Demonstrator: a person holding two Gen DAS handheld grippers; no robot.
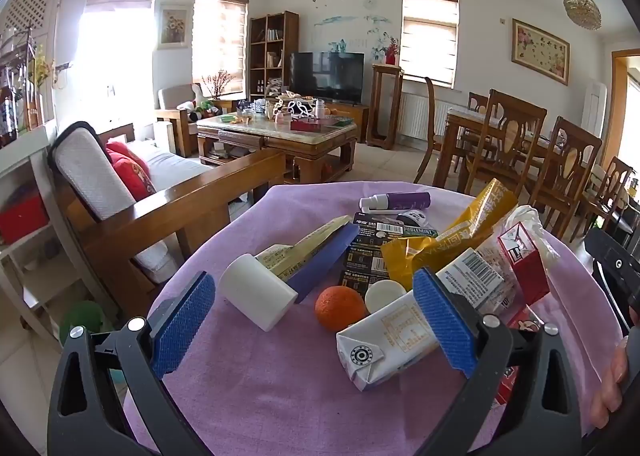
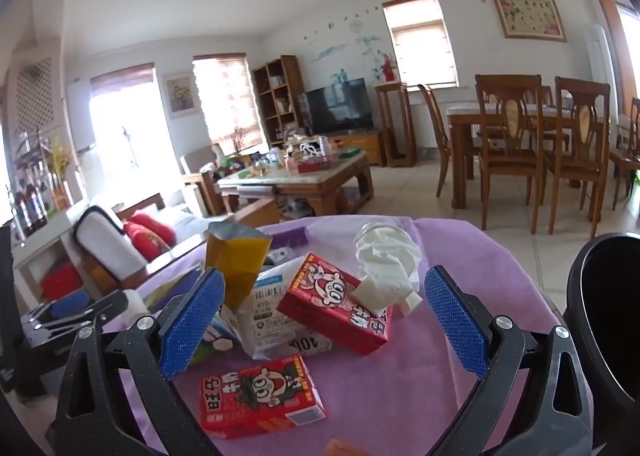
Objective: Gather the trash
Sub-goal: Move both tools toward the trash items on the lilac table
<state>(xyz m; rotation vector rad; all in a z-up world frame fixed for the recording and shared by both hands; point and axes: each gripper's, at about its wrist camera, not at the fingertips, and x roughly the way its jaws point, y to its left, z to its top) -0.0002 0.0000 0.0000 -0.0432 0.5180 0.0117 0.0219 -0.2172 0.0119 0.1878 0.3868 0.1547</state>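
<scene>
A round table under a purple cloth [image 1: 280,384] carries a heap of trash. My left gripper [image 1: 314,280] is open just above it, with an orange [image 1: 340,308], a white cylinder [image 1: 258,292] and a white milk carton [image 1: 384,344] lying between and below its fingers, none gripped. A yellow snack bag [image 1: 444,232] and a red carton [image 1: 524,260] lie farther right. My right gripper [image 2: 324,280] is open too, over a red cartoon carton [image 2: 332,304] and crumpled tissue [image 2: 388,256]. A second red carton [image 2: 260,396] lies nearer.
A black bin [image 2: 604,320] stands at the table's right edge. A purple bottle [image 1: 396,201] and black card packs [image 1: 368,248] lie at the far side. A wooden sofa [image 1: 168,207] sits to the left, dining chairs [image 2: 508,151] to the right. Fingers of a hand [image 1: 612,384] show.
</scene>
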